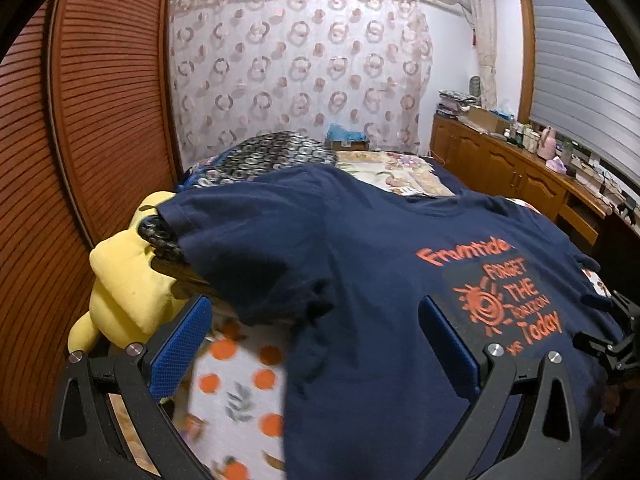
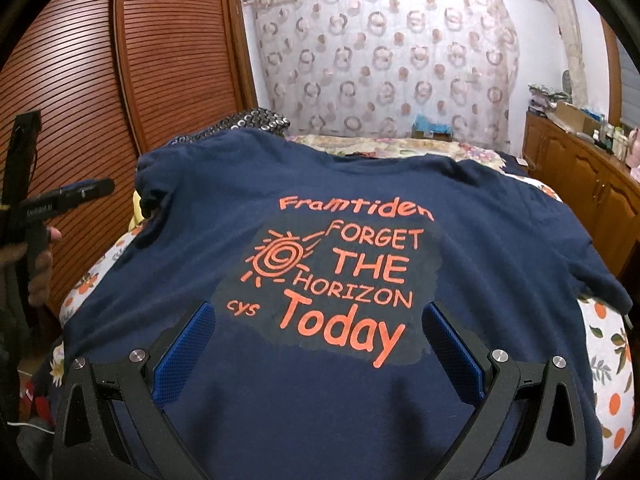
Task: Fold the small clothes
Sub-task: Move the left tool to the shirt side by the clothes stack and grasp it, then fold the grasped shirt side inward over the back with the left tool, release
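We see the navy T-shirt [image 2: 320,208] spread print-up on the bed [image 2: 608,360], collar far, hem near us, its left sleeve [image 1: 240,240] just ahead of our wide-open, empty left gripper [image 1: 316,344], while the right gripper [image 2: 318,348], equally open and empty, hovers mid-shirt.

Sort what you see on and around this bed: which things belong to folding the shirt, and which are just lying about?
Belongs to the job:
- navy T-shirt, spread flat, print up
- left gripper, open
- right gripper, open

Just lying about:
- yellow plush toy
- orange-print bedsheet
- patterned pillow
- blue box by the curtain
- cluttered wooden cabinet
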Action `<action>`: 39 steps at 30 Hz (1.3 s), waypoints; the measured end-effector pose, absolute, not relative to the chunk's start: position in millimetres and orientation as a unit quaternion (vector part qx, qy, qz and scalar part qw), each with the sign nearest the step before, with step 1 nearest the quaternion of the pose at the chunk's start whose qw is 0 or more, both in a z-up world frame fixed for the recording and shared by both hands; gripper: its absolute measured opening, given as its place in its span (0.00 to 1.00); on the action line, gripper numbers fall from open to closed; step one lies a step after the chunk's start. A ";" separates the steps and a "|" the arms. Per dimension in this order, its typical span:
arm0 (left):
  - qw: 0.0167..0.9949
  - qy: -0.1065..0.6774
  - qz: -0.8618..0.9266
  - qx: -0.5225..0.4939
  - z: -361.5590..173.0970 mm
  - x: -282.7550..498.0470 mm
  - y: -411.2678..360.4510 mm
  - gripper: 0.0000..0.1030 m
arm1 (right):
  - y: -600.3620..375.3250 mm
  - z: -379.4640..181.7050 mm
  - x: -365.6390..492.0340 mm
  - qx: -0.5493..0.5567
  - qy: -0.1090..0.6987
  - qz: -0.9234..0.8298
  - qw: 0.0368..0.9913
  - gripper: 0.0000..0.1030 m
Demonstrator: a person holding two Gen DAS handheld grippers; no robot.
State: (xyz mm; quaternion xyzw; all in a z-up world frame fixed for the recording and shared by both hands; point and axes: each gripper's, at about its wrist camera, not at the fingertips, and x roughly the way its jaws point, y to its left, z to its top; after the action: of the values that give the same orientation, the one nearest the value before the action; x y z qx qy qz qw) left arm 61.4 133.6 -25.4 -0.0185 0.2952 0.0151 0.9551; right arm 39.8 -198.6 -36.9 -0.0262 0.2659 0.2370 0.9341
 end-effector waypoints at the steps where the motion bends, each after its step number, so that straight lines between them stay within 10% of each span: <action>1: 0.955 0.297 0.018 -0.020 -24.5 64.4 139.9 0.97 | -200.3 -36.6 40.4 -0.028 0.266 0.237 0.934 1.00; 16: 0.932 0.356 0.039 -0.063 -49.1 135.4 206.8 0.53 | -185.0 -42.4 46.5 -0.035 0.261 0.232 0.936 1.00; 23: 0.937 0.345 0.037 -0.050 -47.8 129.3 206.9 0.08 | -184.6 -42.6 44.5 -0.036 0.254 0.230 0.939 1.00; 31: 0.939 0.338 0.063 -0.020 -35.8 135.5 212.6 0.09 | -184.5 -42.9 44.3 -0.035 0.256 0.232 0.938 1.00; 34: 0.934 0.348 0.073 -0.031 -37.9 143.9 223.6 0.41 | -184.4 -43.1 44.6 -0.035 0.257 0.233 0.937 1.00; 39: 0.925 0.369 0.080 -0.032 -48.3 159.3 232.0 0.45 | -185.4 -42.9 45.5 -0.035 0.258 0.234 0.937 1.00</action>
State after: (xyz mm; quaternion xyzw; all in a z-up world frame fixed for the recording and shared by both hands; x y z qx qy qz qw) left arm 159.3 232.0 -48.3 -0.0316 0.3692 0.0802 0.9253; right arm 45.5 -185.4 -42.9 -0.0352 0.2576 0.2342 0.9368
